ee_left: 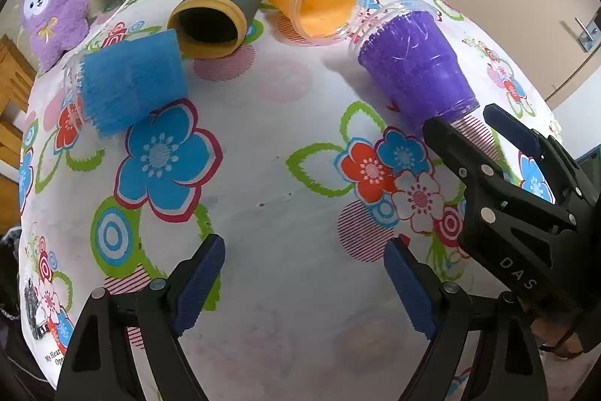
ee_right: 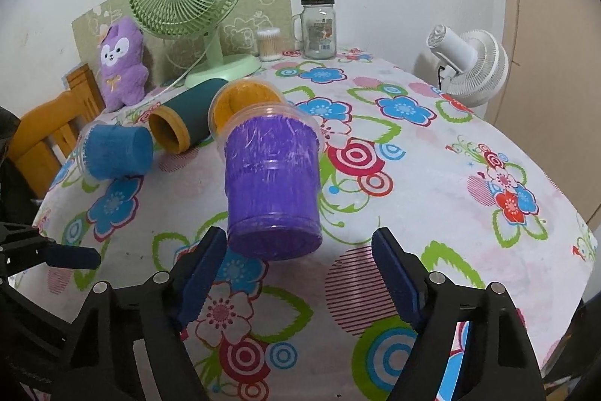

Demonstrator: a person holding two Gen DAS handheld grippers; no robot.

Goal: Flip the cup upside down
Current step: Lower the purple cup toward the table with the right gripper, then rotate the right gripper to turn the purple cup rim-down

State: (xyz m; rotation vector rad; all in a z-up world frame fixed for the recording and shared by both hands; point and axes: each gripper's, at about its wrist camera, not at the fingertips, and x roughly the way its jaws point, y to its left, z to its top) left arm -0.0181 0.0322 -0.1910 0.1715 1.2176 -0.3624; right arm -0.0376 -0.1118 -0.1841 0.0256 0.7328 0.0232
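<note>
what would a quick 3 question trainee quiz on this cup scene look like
1. True or false: the purple cup lies on its side.
2. Which gripper is nearest the purple cup? A) left gripper B) right gripper
3. Fill in: the four cups lie on the ____ tablecloth.

Key: 1 true. 2 B, open, its fingers at the cup's base. 3 floral.

Clear glossy plastic purple cup with streaky lining, fuzzy plush toy, glass jar, matt printed cloth on tabletop, ribbed blue rubbery claw pads, wooden chair
</note>
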